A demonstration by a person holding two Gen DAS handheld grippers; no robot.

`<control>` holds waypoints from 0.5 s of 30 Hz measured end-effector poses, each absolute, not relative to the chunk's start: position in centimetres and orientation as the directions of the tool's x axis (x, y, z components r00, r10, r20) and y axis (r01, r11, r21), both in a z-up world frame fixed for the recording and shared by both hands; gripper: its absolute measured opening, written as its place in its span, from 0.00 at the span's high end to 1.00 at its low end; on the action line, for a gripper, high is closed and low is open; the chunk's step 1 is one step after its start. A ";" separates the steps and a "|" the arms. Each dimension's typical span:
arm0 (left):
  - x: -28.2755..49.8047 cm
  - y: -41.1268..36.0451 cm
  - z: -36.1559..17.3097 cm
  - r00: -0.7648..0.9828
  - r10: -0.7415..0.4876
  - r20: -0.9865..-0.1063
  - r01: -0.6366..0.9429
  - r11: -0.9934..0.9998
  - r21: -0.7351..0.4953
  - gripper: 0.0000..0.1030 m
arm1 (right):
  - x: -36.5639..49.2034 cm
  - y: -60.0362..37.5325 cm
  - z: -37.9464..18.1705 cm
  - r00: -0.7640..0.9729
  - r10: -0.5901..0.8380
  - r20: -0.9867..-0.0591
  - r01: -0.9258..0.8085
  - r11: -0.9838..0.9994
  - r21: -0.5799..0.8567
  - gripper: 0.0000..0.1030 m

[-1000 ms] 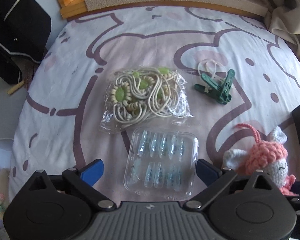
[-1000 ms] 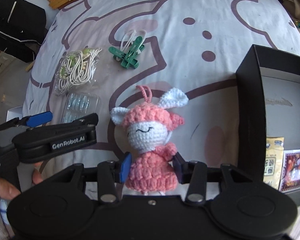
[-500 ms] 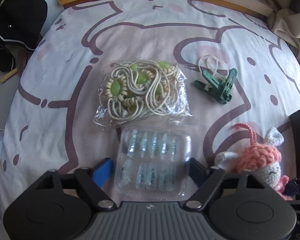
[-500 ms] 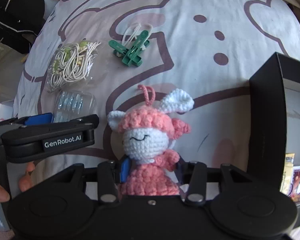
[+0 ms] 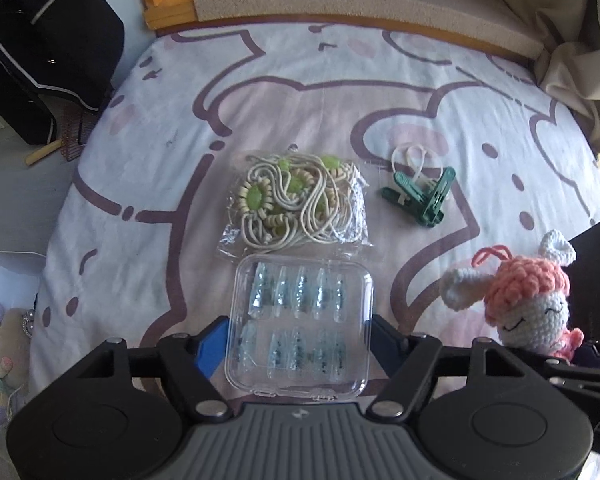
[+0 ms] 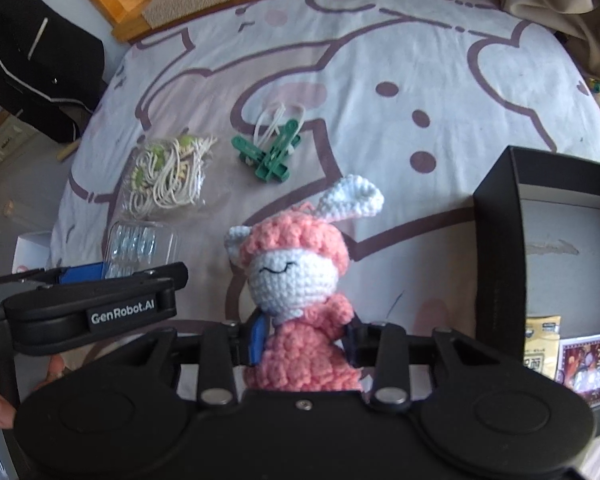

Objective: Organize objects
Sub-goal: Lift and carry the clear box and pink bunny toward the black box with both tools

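Left tool (image 5: 298, 346) clamps clear case (image 5: 300, 320) between its pads.

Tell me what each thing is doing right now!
Left gripper: closed on the clear plastic case.
Right gripper: jaws just closed further, squeezing the crochet bunny.
Crochet bunny: upright, held at its body.
Clear plastic case: lid shut, gripped at both sides.
Bag of cords: lying flat on the bedsheet.
Green clothespins: lying loose, crossed over each other.
Black box: open, packets inside.
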State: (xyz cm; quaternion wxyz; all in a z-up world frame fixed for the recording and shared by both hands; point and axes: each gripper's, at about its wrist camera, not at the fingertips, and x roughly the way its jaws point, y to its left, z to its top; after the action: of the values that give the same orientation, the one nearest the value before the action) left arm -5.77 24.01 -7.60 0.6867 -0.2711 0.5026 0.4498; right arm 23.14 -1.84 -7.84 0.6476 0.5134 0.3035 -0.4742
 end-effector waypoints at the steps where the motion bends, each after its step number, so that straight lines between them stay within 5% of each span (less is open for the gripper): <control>1: -5.8 23.8 -7.2 0.091 0.351 -0.932 -0.891 0.447 0.082 0.28 | 23.0 -1.7 -7.5 0.368 -0.313 -0.876 0.924 0.022 0.381 0.63; 15: -8.0 21.2 -1.8 0.140 0.416 -0.899 -0.911 0.409 0.048 0.28 | 21.7 0.9 -2.8 0.372 -0.460 -0.807 0.911 0.016 0.411 0.63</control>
State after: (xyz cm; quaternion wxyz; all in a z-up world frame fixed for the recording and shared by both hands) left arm -7.96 21.23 -1.85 0.7044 -0.2715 0.4563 0.4711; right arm 21.69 0.86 -2.82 0.6732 0.4824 0.2342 -0.5091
